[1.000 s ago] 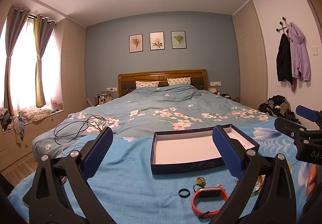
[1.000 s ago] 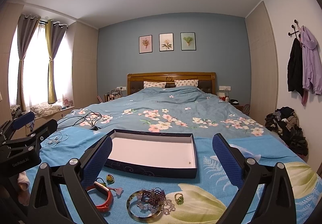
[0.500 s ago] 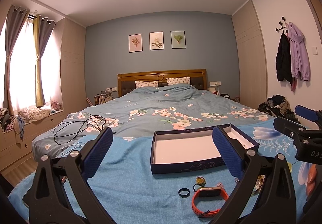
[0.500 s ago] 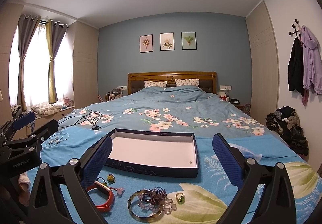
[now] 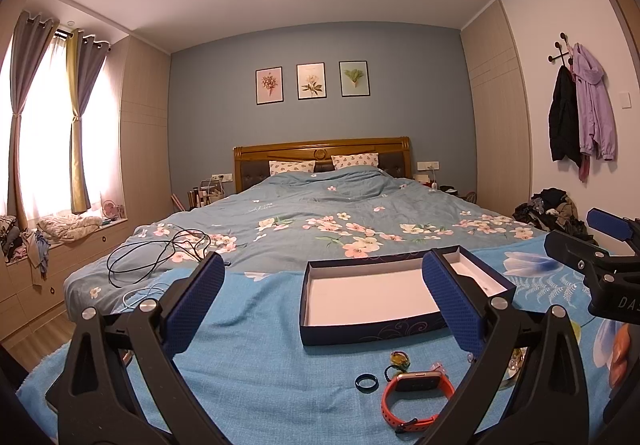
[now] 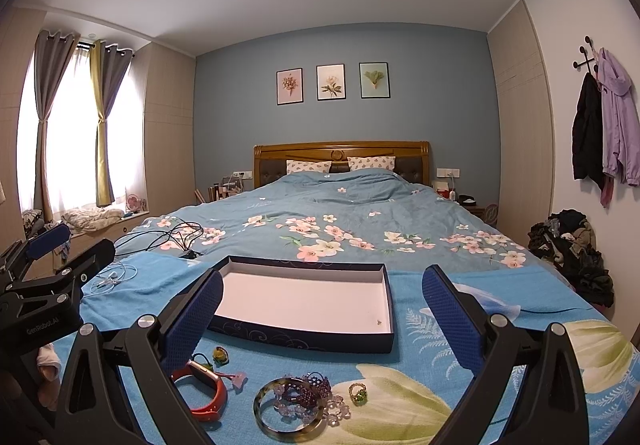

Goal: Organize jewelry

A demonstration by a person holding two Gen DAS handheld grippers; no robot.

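Note:
A shallow dark-blue box [image 5: 372, 335] with a white inside lies open on the blue bedspread; in the right wrist view the box [image 6: 300, 337] holds only a tiny speck. In front of it lie an orange watch band [image 6: 210, 395], a black ring [image 5: 366, 383], a yellow-green ring [image 6: 220, 353], a mottled bangle [image 6: 266, 423], purple and clear bead bracelets [image 6: 310, 389] and a green-stone ring [image 6: 357, 393]. My left gripper [image 5: 322, 285] is open above the spread, left of the jewelry. My right gripper [image 6: 322, 285] is open over the pile, holding nothing.
A tangled black cable [image 5: 156, 253] and white earphones [image 6: 112, 277] lie on the bed to the left. A heap of clothes [image 6: 572, 249] sits on the floor at the right, under coats [image 6: 600, 133] on wall hooks. Pillows and a wooden headboard [image 6: 340, 153] are far behind.
The right wrist view has drifted very slightly. Nothing on the bed has moved and both grippers stay open.

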